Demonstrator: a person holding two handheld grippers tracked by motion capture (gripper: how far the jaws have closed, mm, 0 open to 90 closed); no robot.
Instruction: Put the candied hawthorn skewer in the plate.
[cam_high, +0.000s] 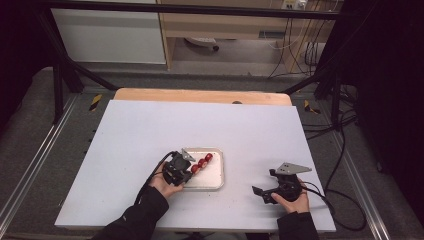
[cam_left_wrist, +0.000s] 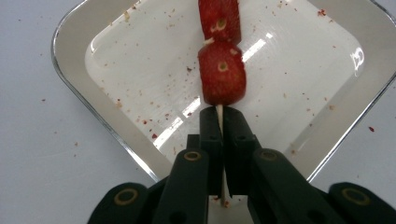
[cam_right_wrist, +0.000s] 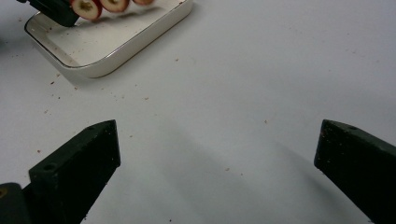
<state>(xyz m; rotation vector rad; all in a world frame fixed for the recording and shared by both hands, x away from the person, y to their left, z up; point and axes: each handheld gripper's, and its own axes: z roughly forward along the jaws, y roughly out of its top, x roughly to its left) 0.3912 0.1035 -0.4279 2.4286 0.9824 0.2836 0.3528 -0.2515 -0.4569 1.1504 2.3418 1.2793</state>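
where the white tray (cam_high: 216, 176) sits on the pale worktop (cam_high: 150, 130), it serves as the landmark for every entry below.

item: skewer (cam_left_wrist: 219, 117). thin wooden stick threaded with red fruit pieces (cam_left_wrist: 221, 77); three pieces count in the high view, in a row over the tray's near-left part. the stick's bare end is pinched in the left tool, the fruit held out over the tray's floor; whether the fruit touches the floor cannot be told.

item: left tool (cam_high: 181, 167). at the tray's left edge, in the person's left hand (cam_high: 167, 185). jaws narrow, closed on the skewer stick just below the lowest fruit piece, as the left gripper view shows.

item: right tool (cam_high: 264, 194). well apart from the tray, to its right and nearer the person, gripped by the right hand (cam_high: 295, 202). jaws spread wide with nothing between them; in the right gripper view bare worktop lies in the gap, and the tray with the fruit sits at upper left.

item: tray. rounded-corner rectangular dish, white, with a thin darker rim line; red crumbs (cam_left_wrist: 154, 136) scattered over its floor.

item: worktop. pale sheet surface, speckled with small red and brown crumbs around the tray.
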